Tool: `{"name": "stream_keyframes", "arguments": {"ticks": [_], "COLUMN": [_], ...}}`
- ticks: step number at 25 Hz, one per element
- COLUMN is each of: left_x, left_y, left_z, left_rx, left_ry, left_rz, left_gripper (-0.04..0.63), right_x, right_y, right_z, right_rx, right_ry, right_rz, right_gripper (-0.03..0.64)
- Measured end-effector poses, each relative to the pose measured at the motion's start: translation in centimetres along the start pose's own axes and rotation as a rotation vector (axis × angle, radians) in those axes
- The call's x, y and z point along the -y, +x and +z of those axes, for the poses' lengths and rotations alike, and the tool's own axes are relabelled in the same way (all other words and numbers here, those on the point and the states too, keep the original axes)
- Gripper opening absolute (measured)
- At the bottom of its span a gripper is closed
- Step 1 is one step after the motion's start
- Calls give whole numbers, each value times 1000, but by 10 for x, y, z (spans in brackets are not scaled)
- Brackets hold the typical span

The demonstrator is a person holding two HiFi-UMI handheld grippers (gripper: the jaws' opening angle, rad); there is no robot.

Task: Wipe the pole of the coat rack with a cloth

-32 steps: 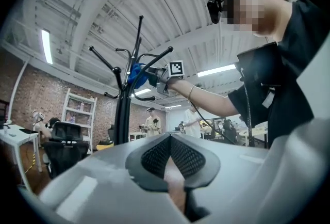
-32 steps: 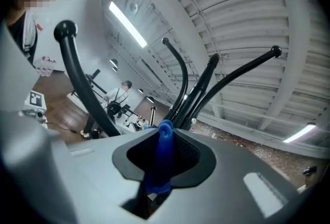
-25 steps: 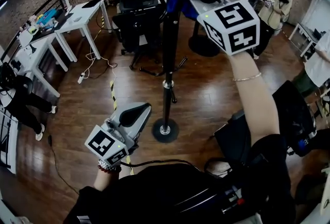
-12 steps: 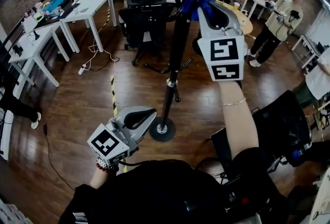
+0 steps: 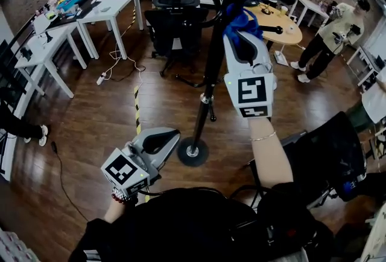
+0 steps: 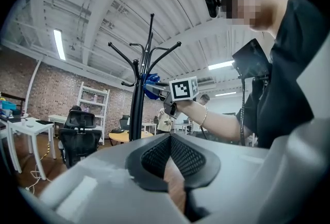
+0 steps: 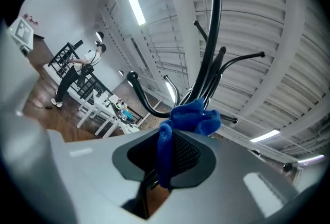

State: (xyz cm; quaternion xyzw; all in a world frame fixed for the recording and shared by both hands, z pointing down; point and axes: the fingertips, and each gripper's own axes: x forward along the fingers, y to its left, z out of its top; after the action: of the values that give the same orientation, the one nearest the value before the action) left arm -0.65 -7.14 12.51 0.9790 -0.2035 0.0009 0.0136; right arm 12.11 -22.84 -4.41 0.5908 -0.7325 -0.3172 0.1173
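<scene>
Nearest, low at the left of the body: left gripper (image 5: pixel 172 134), wrist tucked in close, nose aimed forward and slightly up toward the pole (image 5: pixel 218 61). Jaws closed tip to tip with nothing between them, only wooden floor (image 5: pixel 90 134) showing through the slit behind the pads.

Further out, right forearm (image 5: pixel 265 155) raised and stretched forward, thin bracelet (image 5: pixel 262 136) at the wrist, carrying the right gripper (image 5: pixel 238 37) up at the pole's upper part. Jaws pinched tight on a blue cloth (image 5: pixel 242 18), bunched past the tips and lying against the right side of the pole.

Pole black, upright, long axis vertical. Curved hooks (image 7: pixel 213 27) branching from the top, foot planted in a round base (image 5: pixel 193 152) on the floor.

Beyond, a black office chair (image 5: pixel 175 10), white tables (image 5: pixel 114 4), a round yellow table (image 5: pixel 286 25), and a person standing (image 5: pixel 335 31) at the far right.
</scene>
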Motion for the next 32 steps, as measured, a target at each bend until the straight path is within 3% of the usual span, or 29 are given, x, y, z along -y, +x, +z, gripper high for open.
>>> {"name": "stream_keyframes", "arguments": {"ticks": [5, 8, 13, 18, 22, 25, 28, 32], "left_x": [-4, -7, -13, -16, -21, -22, -22, -22], "left_y": [-7, -12, -17, -20, -25, -29, -33, -34], "left_z": [-2, -3, -7, -8, -8, -7, -8, -14], "left_rx": [-2, 2, 15, 25, 51, 61, 64, 83], "left_ry": [-4, -12, -23, -45, -77, -89, -93, -123], "left_rz": [21, 35, 47, 65, 75, 89, 95, 87], "left_gripper": [6, 7, 7, 6, 6, 7, 6, 6], "right_x": [-26, -24, 59, 102, 84, 68, 63, 65], "right_y": [-2, -13, -51, -100, -117, -115, -88, -44], "right_z": [-29, -32, 40, 140, 167, 164, 149, 111], "right_rx": [-52, -18, 313, 644, 760, 772, 687, 571], "right_ry": [54, 157, 380, 306, 315, 337, 310, 389], "right_rz": [73, 84, -56, -140, -144, -126, -135, -67], "right_gripper": [64, 64, 64, 64, 64, 64, 64, 64]}}
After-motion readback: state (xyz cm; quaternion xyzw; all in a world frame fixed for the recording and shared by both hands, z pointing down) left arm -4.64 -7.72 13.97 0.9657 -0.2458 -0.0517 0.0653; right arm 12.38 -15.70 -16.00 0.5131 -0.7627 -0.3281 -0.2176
